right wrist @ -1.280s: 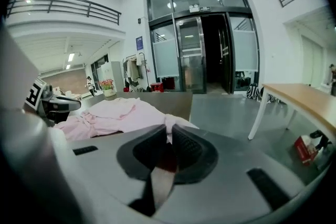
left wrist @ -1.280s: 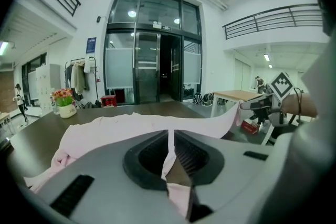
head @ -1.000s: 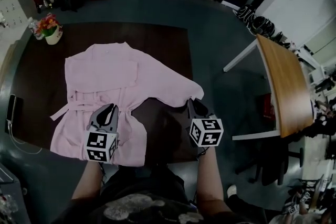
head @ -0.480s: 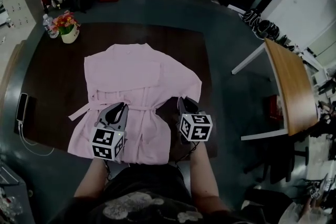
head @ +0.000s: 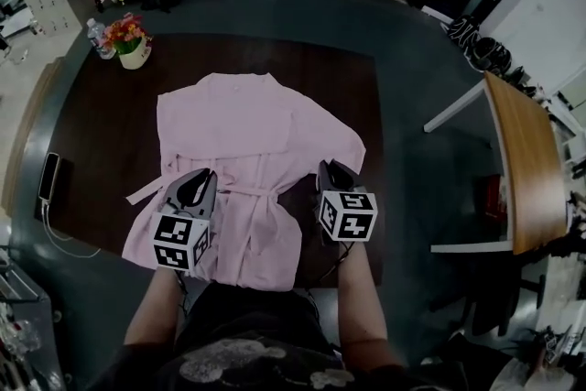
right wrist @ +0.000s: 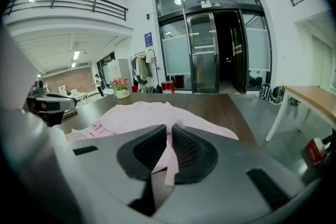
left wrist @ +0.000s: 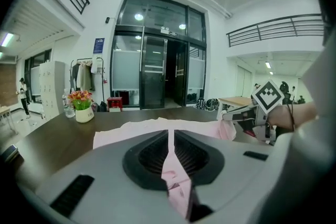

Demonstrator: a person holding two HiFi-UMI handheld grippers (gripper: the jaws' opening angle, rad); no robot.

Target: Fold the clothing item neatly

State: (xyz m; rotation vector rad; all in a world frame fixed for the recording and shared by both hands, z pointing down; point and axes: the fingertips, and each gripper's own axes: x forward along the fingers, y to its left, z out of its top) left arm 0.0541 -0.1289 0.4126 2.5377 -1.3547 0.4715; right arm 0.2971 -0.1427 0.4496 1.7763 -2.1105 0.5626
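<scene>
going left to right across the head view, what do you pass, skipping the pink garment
phone → flower pot → left gripper → right gripper → wooden table

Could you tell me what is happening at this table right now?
A person is working on a pale pink belted robe that lies spread on the dark brown wooden table. The left gripper and the right gripper each have their jaws shut on a pinch of its fabric, the left near the belt, the right by the garment's right edge.
</scene>
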